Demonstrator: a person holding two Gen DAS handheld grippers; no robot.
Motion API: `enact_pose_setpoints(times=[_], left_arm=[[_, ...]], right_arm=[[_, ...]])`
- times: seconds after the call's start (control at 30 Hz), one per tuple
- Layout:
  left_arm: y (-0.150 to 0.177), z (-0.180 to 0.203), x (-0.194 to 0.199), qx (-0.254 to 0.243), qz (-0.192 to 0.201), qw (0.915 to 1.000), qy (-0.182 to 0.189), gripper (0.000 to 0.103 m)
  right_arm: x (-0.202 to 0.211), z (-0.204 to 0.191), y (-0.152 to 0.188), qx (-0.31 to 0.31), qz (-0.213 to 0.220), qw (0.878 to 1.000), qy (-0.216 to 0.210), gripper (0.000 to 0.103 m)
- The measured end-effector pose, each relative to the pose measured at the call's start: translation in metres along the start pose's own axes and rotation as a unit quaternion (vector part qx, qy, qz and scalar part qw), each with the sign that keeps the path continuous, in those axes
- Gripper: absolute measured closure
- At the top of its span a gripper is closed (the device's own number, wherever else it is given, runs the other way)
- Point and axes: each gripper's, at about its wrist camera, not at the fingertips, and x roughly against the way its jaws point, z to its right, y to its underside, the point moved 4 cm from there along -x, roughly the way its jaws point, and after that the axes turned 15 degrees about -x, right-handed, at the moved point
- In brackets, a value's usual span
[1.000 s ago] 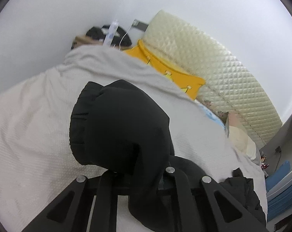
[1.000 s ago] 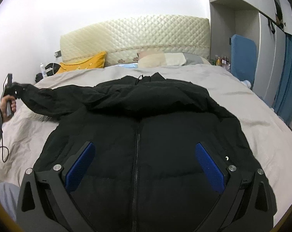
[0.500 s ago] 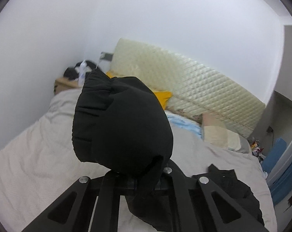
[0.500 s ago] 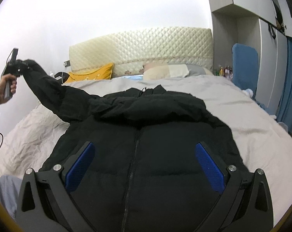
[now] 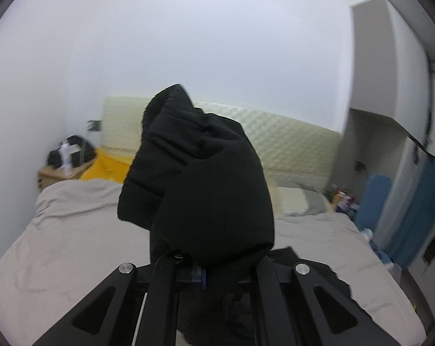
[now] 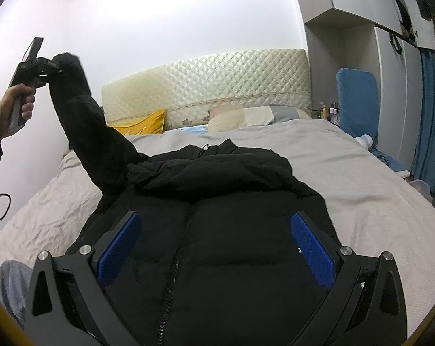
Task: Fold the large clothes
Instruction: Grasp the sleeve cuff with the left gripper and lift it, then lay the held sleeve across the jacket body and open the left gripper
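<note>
A black puffer jacket (image 6: 217,230) lies front up on the bed (image 6: 361,178), zipper toward me, hood bunched near the pillows. My left gripper (image 5: 200,274) is shut on the jacket's sleeve cuff (image 5: 197,178), which fills the middle of the left wrist view. In the right wrist view the left gripper (image 6: 48,67) holds that sleeve (image 6: 87,132) high above the bed's left side. My right gripper (image 6: 216,248) is open and empty, its blue pads (image 6: 118,248) spread above the jacket's lower front.
A quilted cream headboard (image 6: 211,80), a yellow pillow (image 6: 143,125) and a beige and grey pillow (image 6: 252,115) are at the bed's far end. A nightstand with a dark bag (image 5: 70,155) stands far left. A blue chair (image 6: 355,101) and wardrobe are at right.
My left gripper has lifted the sleeve cuff from bed level to high in the air and swung toward the bed's middle. My right gripper has stayed open over the jacket.
</note>
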Motion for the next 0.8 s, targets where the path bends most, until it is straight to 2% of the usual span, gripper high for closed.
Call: enact_pose_setpoints(times=[0.23,0.37,0.57,0.8], left_arm=[[-0.016,0.114,-0.017,-0.049,0.010,0.9966,0.066,0.097],[-0.010,0.175,-0.040,-0.068,0.008,0.9918,0.108,0.097],[0.017,0.261,-0.075,-0.084,-0.011,0.9820,0.169,0.097],[0.066,0.344,-0.125,-0.082,-0.058,0.9695,0.223,0.097]], right_arm=[[0.007,0.023,-0.010,-0.030,0.012,0.999,0.001,0.000],[0.012,0.035,-0.019,-0.060,0.041,0.997,0.023,0.000],[0.007,0.050,-0.022,-0.081,0.035,0.996,0.024,0.000],[0.006,0.062,-0.025,-0.115,0.042,0.992,0.013,0.000]])
